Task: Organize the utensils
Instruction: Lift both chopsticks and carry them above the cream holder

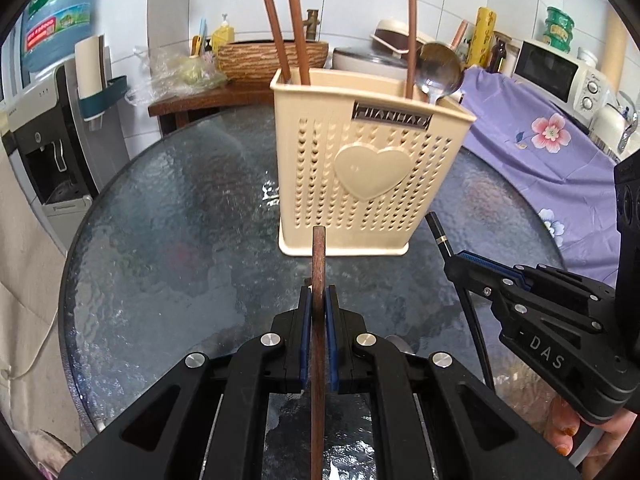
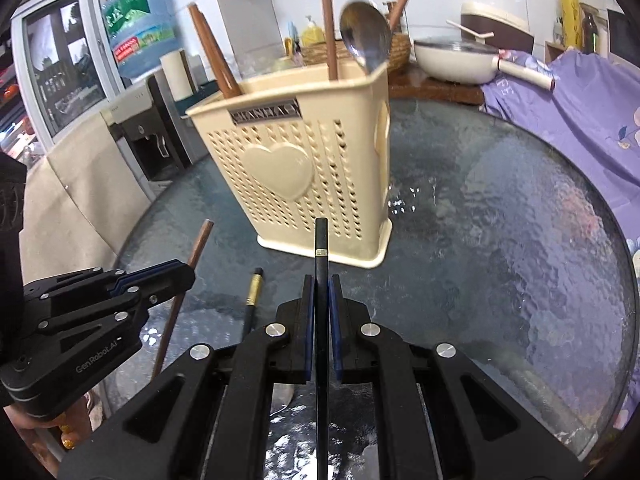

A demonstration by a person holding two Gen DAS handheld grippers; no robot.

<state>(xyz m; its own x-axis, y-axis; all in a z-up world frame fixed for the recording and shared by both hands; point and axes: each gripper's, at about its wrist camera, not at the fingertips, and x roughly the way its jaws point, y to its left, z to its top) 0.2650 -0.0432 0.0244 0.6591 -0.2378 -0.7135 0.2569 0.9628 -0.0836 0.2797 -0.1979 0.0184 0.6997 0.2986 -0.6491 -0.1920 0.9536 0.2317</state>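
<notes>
From the left wrist, we see our left gripper [image 1: 319, 300] clenched on a brown wooden chopstick [image 1: 318, 264], held above the glass table [image 1: 168, 216]. The cream utensil holder [image 1: 360, 168] stands beyond, near the table's middle.

From the right wrist, our right gripper [image 2: 322, 292] clamps a black chopstick [image 2: 321, 256]. Another black chopstick with a gold band [image 2: 253, 296] lies on the table toward the near edge.

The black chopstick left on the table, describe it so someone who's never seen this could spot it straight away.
Start at the cream utensil holder on the round glass table. In front of it, between the two grippers, the black chopstick lies flat on the glass. Its gold band sets it apart, and it alone is unheld.
</notes>
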